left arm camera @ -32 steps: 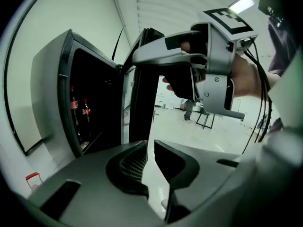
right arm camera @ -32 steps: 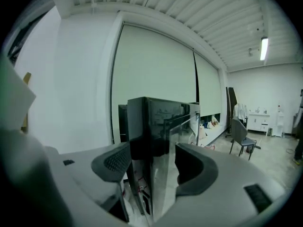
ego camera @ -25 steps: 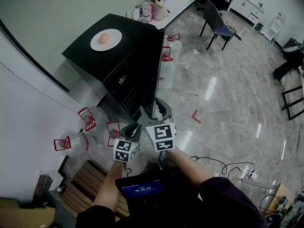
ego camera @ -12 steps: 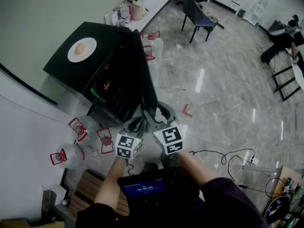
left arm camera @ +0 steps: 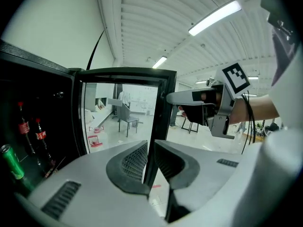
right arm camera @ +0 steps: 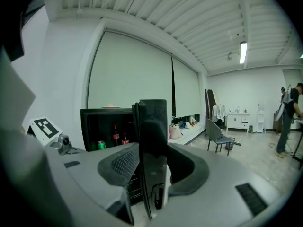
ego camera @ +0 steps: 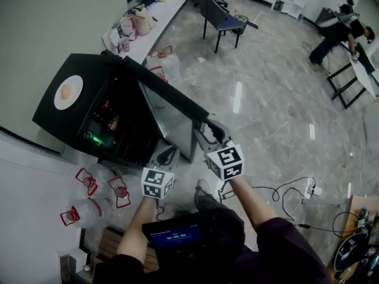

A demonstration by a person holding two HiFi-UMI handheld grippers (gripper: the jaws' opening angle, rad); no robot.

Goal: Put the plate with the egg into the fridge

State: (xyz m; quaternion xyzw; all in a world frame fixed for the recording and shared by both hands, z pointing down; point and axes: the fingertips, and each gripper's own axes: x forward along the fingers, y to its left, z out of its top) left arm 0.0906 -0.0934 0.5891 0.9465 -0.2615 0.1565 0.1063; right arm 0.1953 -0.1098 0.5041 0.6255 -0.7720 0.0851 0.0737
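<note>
Plate (ego camera: 68, 92): lies on the black top of the fridge (ego camera: 89, 70), near its rear corner, outside the cabinet.
Egg (ego camera: 66, 91): rests on the plate, about at its middle.
Fridge door (ego camera: 169, 114): glass-paned, swung wide open; the head view shows it standing out from the cabinet over the floor.
Right gripper (ego camera: 208, 136): clenched on the free edge of the fridge door; in the right gripper view the dark edge (right arm camera: 154, 122) stands upright between the two pads.
Left gripper (ego camera: 167, 155): low, just beside the door's lower edge; its pads (left arm camera: 135, 157) are drawn together to a narrow slit and grasp nothing.
Shelves: two bottles (right arm camera: 117, 134) and a green can (right arm camera: 100, 145) stand inside.
Floor: water jugs (ego camera: 89, 209) with red handles lie beside the fridge.
</note>
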